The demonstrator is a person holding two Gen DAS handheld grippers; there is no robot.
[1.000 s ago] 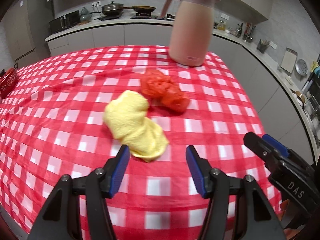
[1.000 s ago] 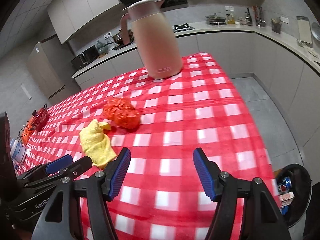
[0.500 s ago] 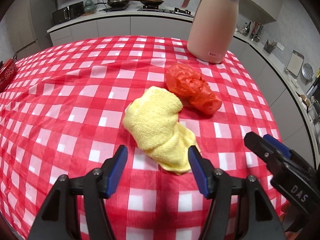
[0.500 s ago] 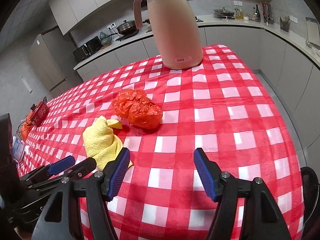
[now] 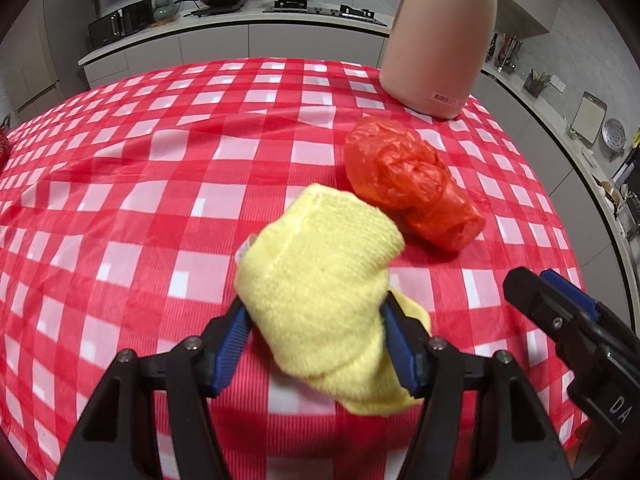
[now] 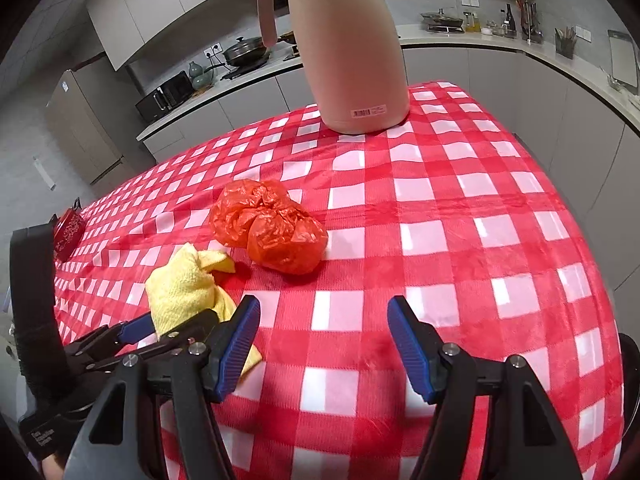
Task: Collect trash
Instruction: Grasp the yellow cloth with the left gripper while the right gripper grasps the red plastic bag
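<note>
Only "DA" legible, white letters on right gripper (image 5: pixel 568 320) body, cut off at frame edge. Barcode sticker on pink jug (image 6: pixel 348 52): print too small to read.

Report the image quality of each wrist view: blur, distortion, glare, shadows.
Left wrist: the yellow cloth is soft and blurred close up between the left gripper fingers; fisheye bends the counter; dark corners. Right wrist: sharper; the jug looms and is cut off at the top; the red bag shows mild sheen and a soft shadow.
</note>
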